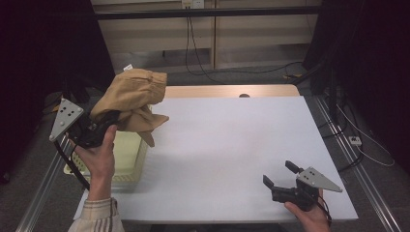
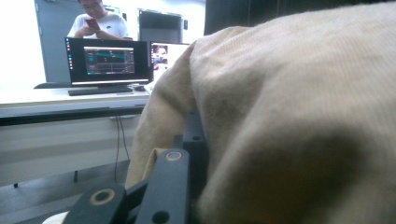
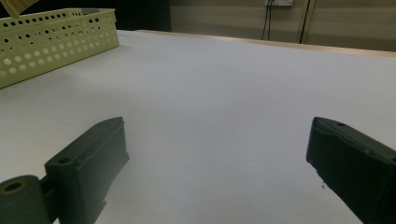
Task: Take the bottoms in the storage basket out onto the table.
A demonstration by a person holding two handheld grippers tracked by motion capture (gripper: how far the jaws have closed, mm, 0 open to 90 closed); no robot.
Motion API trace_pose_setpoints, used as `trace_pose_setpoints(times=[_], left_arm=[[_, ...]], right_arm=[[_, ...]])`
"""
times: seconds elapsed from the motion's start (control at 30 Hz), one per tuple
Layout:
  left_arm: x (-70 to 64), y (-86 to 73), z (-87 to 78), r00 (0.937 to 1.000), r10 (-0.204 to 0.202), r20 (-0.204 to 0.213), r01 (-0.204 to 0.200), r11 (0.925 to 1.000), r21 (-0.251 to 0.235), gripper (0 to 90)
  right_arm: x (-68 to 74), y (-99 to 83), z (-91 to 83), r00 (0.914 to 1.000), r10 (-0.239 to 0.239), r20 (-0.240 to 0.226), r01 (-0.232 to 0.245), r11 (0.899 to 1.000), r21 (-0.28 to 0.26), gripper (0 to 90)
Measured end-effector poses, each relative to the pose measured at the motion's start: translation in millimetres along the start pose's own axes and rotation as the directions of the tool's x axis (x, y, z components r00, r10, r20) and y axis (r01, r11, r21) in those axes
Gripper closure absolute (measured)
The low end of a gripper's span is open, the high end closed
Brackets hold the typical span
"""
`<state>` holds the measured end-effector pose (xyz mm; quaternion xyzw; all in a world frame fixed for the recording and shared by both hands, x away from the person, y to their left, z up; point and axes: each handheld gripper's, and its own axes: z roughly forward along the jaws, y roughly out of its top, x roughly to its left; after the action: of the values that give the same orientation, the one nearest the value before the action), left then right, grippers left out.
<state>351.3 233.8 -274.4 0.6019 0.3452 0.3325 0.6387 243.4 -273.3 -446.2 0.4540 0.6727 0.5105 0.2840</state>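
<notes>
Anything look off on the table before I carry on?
Nothing spilled or damaged. The tan garment hangs bunched from the left gripper above the basket, one end trailing over its rim toward the table. The right gripper rests low over the table, jaws wide apart and holding nothing.

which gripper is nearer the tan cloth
Left. The left gripper is clamped on the tan cloth, lifted above the perforated basket; the right gripper sits open across the table.
</notes>
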Motion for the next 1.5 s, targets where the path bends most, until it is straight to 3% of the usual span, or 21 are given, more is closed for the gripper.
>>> trace_pose_setpoints(times=[0.2,0.33,0.5,0.83,1.2,1.5], left_arm=[[-5.6,0.5,2.1,0.9996,0.012,0.024,-0.012,0.9999,0.007,77.4],[-9.1,-0.3,4.9,0.9991,-0.011,0.041,0.011,0.9999,0.004,77.3],[-11.0,0.2,7.1,0.9987,0.009,0.049,-0.010,0.9998,0.018,77.3],[-20.7,2.3,24.2,0.9962,0.001,0.087,-0.003,0.9997,0.024,77.3],[-39.9,5.3,43.5,0.9910,0.000,0.134,-0.004,0.9995,0.031,77.3],[-50.4,1.8,55.6,0.9862,-0.022,0.164,0.016,0.9990,0.041,77.3]], right_arm=[[-0.3,0.0,0.1,1.0000,-0.001,0.001,0.001,1.000,0.000,4.9],[0.0,0.0,0.0,1.0000,0.000,0.000,0.000,1.000,0.000,4.9],[-0.3,-0.1,0.2,1.0000,0.002,0.000,-0.002,1.000,0.002,4.9],[-1.8,0.0,0.4,1.0000,0.002,0.009,-0.002,1.000,0.003,4.8],[-1.8,0.0,-1.3,1.0000,0.003,0.004,-0.003,1.000,0.000,4.8],[-1.7,0.1,-1.3,1.0000,0.003,0.004,-0.003,1.000,-0.001,4.8]])
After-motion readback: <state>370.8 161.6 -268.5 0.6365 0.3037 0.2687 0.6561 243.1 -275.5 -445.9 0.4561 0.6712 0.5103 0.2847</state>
